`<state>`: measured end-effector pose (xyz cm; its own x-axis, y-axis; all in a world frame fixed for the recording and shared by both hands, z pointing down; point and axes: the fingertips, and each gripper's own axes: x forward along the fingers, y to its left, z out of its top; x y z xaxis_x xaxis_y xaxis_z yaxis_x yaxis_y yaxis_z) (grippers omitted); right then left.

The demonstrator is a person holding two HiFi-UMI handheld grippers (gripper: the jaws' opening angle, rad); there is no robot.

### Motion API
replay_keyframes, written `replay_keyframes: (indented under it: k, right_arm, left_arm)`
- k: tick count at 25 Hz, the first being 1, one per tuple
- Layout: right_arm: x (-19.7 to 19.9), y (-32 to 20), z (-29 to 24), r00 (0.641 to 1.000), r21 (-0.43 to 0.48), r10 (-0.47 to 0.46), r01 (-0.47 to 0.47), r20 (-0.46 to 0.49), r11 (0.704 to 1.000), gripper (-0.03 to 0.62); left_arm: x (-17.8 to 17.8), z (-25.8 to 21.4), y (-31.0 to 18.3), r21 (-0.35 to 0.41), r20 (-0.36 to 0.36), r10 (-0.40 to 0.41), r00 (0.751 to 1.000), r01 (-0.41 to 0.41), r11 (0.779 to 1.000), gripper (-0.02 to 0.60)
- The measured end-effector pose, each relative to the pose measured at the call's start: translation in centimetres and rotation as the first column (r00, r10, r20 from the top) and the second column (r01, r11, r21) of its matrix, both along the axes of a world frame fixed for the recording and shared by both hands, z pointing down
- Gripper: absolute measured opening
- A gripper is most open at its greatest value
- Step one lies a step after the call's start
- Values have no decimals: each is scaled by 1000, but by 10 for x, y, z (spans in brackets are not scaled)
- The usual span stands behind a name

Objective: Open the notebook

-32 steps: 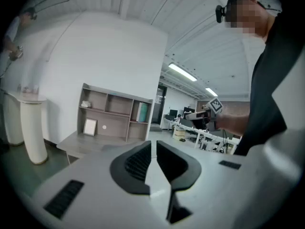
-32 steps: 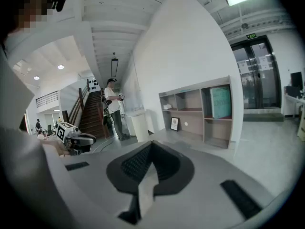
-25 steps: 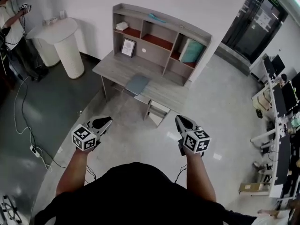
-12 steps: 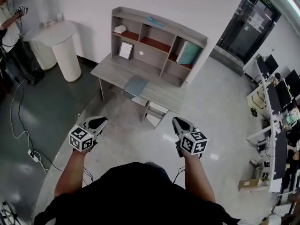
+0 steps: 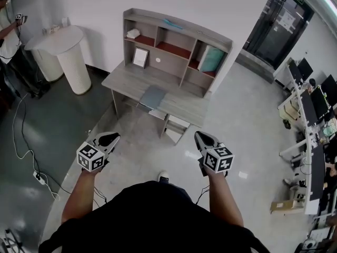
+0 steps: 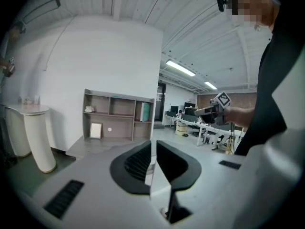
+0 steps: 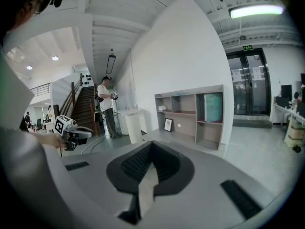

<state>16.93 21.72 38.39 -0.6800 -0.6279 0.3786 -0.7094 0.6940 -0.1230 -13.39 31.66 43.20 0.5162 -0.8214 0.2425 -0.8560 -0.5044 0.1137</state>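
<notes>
The notebook point(image 5: 153, 96) is a flat grey-blue book lying shut on the grey desk point(image 5: 126, 77), near its front edge. It is far ahead of both grippers, across bare floor. My left gripper point(image 5: 108, 139) is held out at waist height and points toward the desk. Its jaws are together with only a thin slit between them and nothing in it point(image 6: 153, 144). My right gripper point(image 5: 202, 138) is held level with it, about a body's width to the right, jaws shut and empty point(image 7: 151, 144). In both gripper views the jaws hide the desk top.
A shelf unit point(image 5: 176, 38) on the desk holds a teal book point(image 5: 212, 58) and a picture frame point(image 5: 140, 57). A white round stand point(image 5: 68, 51) and a person point(image 5: 8, 25) are at the left, with a cable point(image 5: 23, 141) on the floor. Office desks point(image 5: 310, 141) line the right.
The whole view has shifted slightly and a shoe tip now shows below my body. Both grippers keep the same pose and stay shut.
</notes>
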Motion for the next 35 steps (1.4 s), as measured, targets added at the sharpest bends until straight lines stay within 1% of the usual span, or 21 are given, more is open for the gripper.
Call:
replay_keyframes:
  k: [4,9,13,24,35]
  right_arm:
    - [-6,-10,5,1000,-4,-18,18,-13,1000,2]
    - [-12,-21,12,999,-14,-38,38,-23,999,2]
    - [-6,-34,18,999,-32,-28,28,-24,999,2]
    - [8,-73,34,1000,-68,-15,14,-22,998,2]
    - [4,-116,48,998,-108,-60,56,-30,993,2]
  left_arm:
    - [-4,4,-6,-11,-9,-18,1000,18,1000,41]
    - [-1,13,-18,-31,-13,-16,1000,15,999,41]
    - [4,16,-33,-46,-29,-15,999,14,999,41]
    - [22,32,-73,-82,-27,6,1000,-8,997,41]
    - [22,40,-115,-106,-38,-33,999,29,994,41]
